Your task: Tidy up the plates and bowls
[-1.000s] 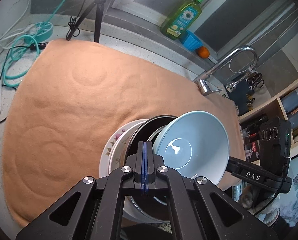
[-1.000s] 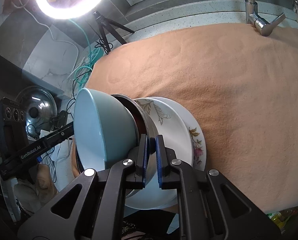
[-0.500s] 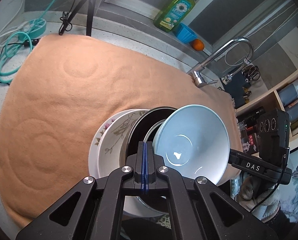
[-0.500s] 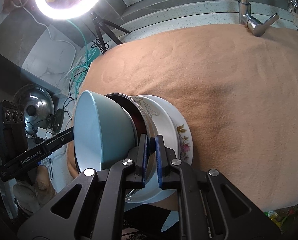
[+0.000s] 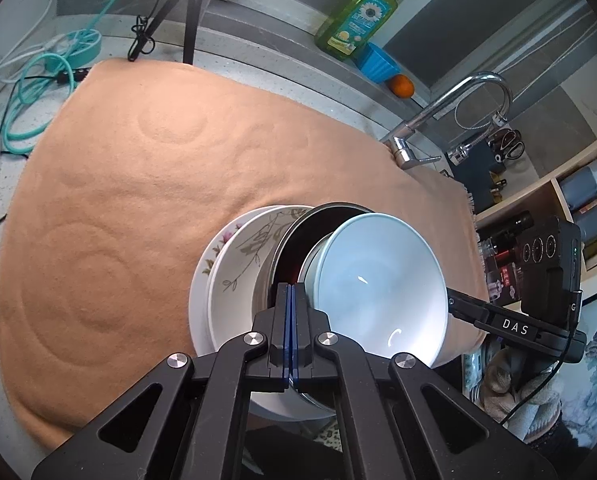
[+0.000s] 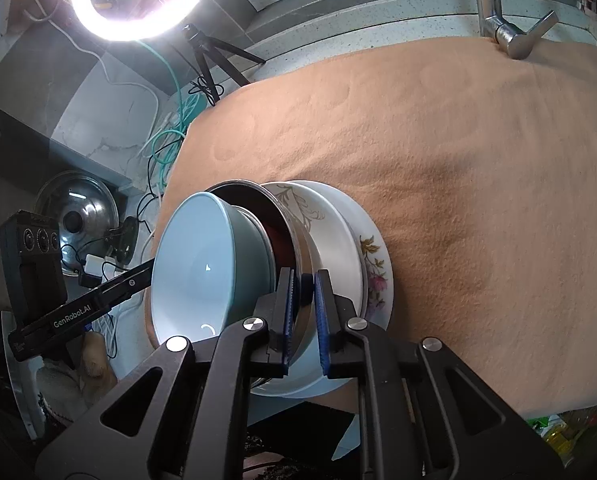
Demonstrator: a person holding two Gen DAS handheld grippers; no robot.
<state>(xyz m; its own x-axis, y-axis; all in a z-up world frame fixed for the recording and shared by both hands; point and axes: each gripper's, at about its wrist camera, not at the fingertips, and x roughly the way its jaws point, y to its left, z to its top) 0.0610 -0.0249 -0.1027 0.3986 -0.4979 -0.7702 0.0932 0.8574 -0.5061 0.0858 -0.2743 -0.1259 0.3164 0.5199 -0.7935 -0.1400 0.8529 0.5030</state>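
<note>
Right wrist view: the right gripper is opening, the steel bowl's rim between its pads. Left gripper is clenched. Blue bowl and flowered plates stack beside it on the orange cloth, short of the faucet.

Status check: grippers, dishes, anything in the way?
Left gripper shut on metal bowl. Right gripper opening around its rim. Stack on orange cloth. Nothing blocking.

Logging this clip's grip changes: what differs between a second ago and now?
The right gripper is opening; its pads have parted around the metal bowl's rim, loosening the grip. The left gripper stays clamped on the same rim. The blue bowl and plates keep their nesting on the cloth.
</note>
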